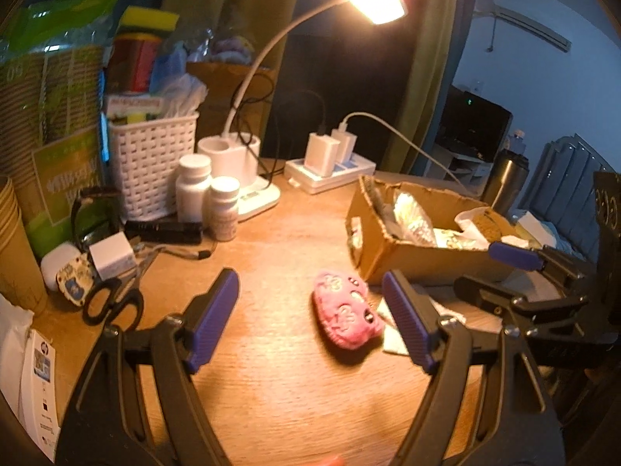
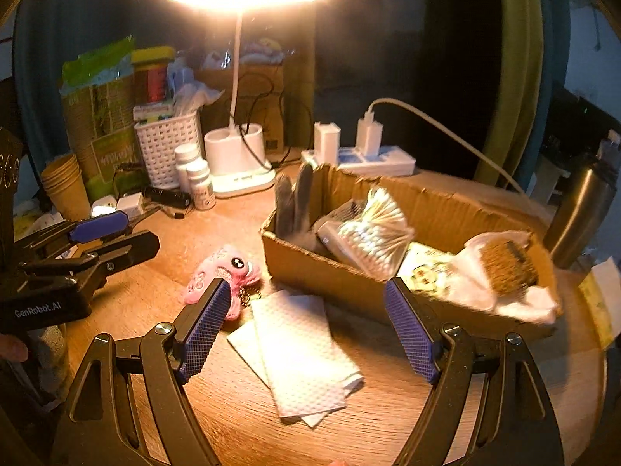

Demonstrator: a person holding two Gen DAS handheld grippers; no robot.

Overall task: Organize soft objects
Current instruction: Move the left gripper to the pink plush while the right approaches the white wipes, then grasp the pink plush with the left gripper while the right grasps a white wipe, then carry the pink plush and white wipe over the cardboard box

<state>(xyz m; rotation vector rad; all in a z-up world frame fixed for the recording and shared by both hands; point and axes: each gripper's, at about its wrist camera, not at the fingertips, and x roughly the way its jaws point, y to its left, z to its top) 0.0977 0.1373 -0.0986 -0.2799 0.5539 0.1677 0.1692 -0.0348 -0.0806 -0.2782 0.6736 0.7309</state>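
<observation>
We list: left gripper, black angular frame, purple ribbed pads on fingers, silver screws at pivots. We list: right gripper, same black frame, purple cross-hatched pads, silver screws. We note white "GenRobot.AI" lettering on left gripper body, seen from right wrist.

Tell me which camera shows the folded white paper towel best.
The right wrist view: the paper towel lies whole between the open right claw's fingers. The left wrist view shows only corners of it behind a finger, beside the pink plush toy.
</observation>
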